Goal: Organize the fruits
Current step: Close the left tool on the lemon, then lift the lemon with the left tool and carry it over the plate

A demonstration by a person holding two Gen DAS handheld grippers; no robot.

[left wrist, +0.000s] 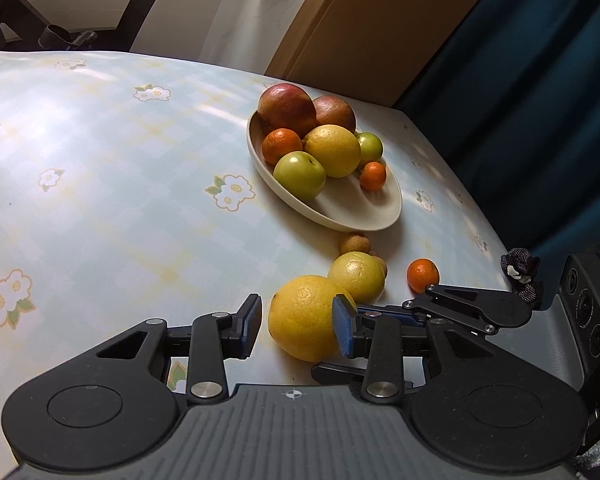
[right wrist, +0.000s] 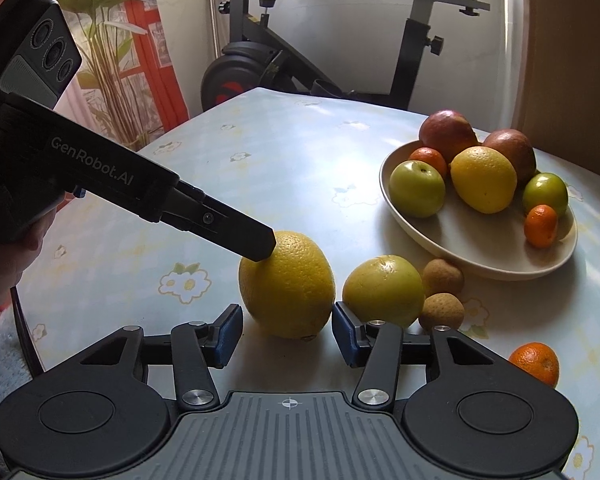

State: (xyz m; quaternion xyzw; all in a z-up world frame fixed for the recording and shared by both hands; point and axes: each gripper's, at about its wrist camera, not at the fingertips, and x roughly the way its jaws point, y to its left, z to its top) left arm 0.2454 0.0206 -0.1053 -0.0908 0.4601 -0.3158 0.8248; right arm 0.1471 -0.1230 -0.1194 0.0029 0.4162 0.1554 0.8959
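A large yellow orange point(left wrist: 302, 320) point(right wrist: 288, 284) lies on the flowered tablecloth. My left gripper point(left wrist: 296, 330) is open around it, jaws either side; its finger point(right wrist: 256, 242) touches the orange's upper left in the right wrist view. My right gripper point(right wrist: 286, 336) is open, just in front of the same orange, and shows at the right in the left wrist view point(left wrist: 460, 312). A second yellow fruit point(left wrist: 357, 276) point(right wrist: 384, 290), two small brown fruits point(right wrist: 442, 278) and a mandarin point(left wrist: 423, 275) point(right wrist: 536, 362) lie loose. A beige bowl point(left wrist: 364, 208) point(right wrist: 480, 256) holds several fruits.
The table's right edge point(left wrist: 488, 232) meets a dark blue curtain. A dark cloth scrap point(left wrist: 520, 272) lies at that edge. An exercise bike point(right wrist: 300, 60) and a plant point(right wrist: 104, 60) stand beyond the table's far side.
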